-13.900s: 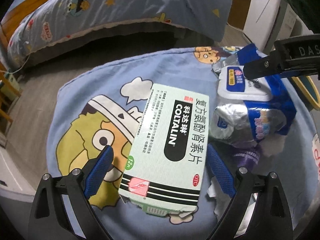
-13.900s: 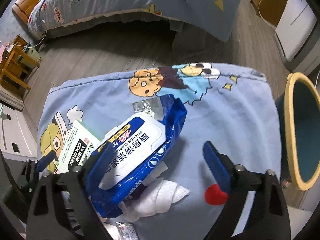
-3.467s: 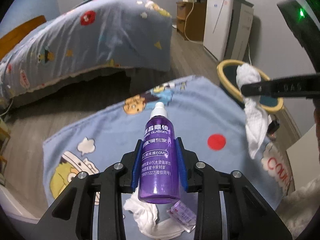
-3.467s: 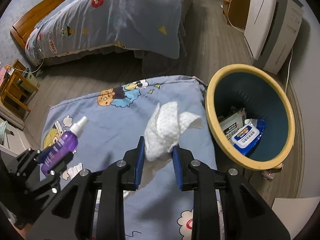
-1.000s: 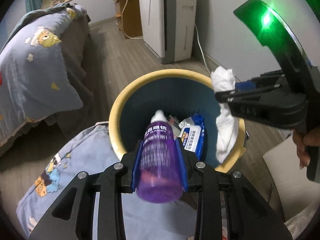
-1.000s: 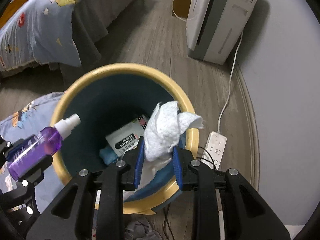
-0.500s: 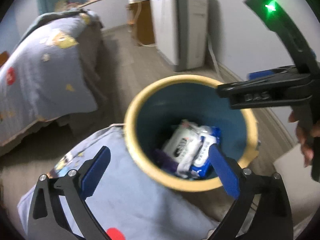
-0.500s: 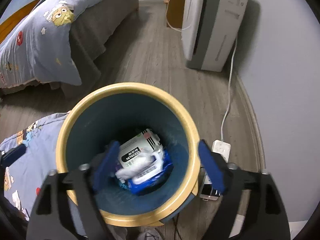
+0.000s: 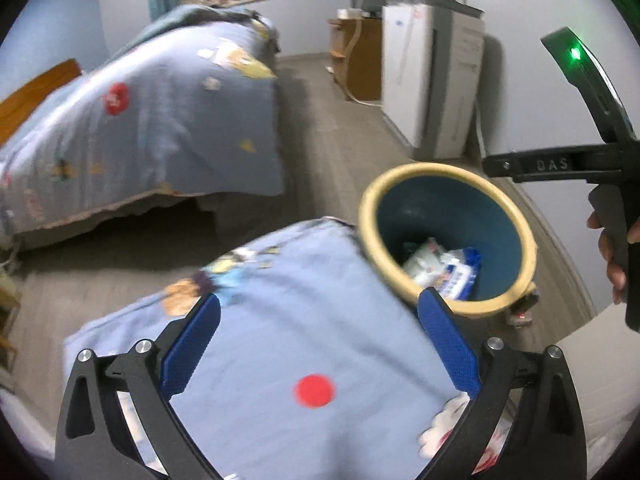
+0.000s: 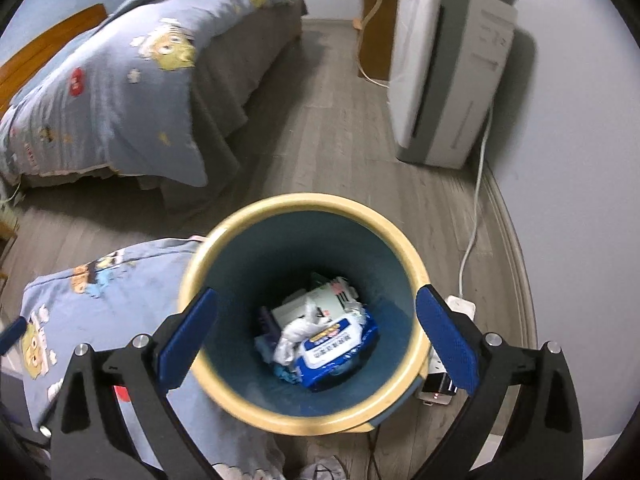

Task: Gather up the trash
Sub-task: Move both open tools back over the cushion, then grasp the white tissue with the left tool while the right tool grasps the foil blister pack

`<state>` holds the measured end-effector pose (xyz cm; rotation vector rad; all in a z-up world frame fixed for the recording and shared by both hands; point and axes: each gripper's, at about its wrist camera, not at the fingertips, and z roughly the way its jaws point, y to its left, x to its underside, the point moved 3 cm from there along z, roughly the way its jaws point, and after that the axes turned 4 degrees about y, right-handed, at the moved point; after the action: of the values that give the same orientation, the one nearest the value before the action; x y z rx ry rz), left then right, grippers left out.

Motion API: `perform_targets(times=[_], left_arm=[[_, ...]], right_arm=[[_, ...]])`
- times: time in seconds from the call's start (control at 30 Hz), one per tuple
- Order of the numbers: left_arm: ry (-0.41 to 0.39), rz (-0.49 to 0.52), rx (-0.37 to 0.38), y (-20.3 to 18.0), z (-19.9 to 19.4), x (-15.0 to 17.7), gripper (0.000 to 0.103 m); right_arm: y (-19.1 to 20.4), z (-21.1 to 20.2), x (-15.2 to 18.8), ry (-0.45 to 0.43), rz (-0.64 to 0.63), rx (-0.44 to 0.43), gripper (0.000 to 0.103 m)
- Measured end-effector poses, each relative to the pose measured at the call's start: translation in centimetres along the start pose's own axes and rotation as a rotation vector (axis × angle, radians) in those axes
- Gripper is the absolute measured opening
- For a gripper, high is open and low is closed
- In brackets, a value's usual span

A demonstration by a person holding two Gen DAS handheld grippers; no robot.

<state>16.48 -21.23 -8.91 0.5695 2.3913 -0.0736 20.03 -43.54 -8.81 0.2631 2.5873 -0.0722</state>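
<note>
Much of the left wrist view is smeared by motion blur, so the cartoon prints on the blue cloth point(image 9: 280, 320) are hard to read there; only its red dot point(image 9: 314, 390) stands out. The far wall of the yellow-rimmed trash bin point(image 10: 224, 240) hides part of its contents in that view, and the cloth's near edge is cut off by the gripper frames in both views.

Inside the bin, the right wrist view shows a blue wet-wipes pack point(image 10: 338, 346) lying on top, a crumpled white tissue point(image 10: 296, 330) at its left, a pale medicine box point(image 10: 320, 296) behind them, and something dark purple point(image 10: 266, 320) against the left inner wall, too shadowed to make out. The bin stands on the wood floor, touching the cloth's right edge.

The left gripper point(image 9: 320, 344) hangs over the cloth with its blue pads point(image 9: 192, 344) spread to their widest and nothing between them. The right gripper point(image 10: 316, 340) hangs directly above the bin's mouth, equally wide apart and empty; in the left view its black body is held by a hand point(image 9: 612, 256), partly cut off at the frame's right edge.
</note>
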Motion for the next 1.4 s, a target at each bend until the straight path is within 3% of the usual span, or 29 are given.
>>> perform_targets(times=[0.33,0.6,1.0,1.27,1.4], left_arm=[[-0.044,-0.091,-0.093,6.8,-7.3,2.0,0.098],[-0.040,-0.167,-0.158,12.4,-12.2,6.8,0.098],[-0.011,-0.385,-0.200,20.2,-14.6,14.0,0.098],[0.057,-0.382,-0.236,22.1,-12.8,16.9,0.098],[0.101,-0.414,-0.224,22.9,-11.6,18.2,0.098]], right_arm=[[6.1,-3.9,1.2,-0.045,-0.129,-0.039,0.097],[12.2,-5.4,4.0,-0.015,-0.183,-0.137,0.097],[22.8,-5.6,11.2,0.010,-0.302,-0.178,0.097],[27.6,-1.9,17.2,0.162,-0.331,-0.214,0.094],[29.5,0.3,19.6,0.257,-0.353,-0.236,0.076]])
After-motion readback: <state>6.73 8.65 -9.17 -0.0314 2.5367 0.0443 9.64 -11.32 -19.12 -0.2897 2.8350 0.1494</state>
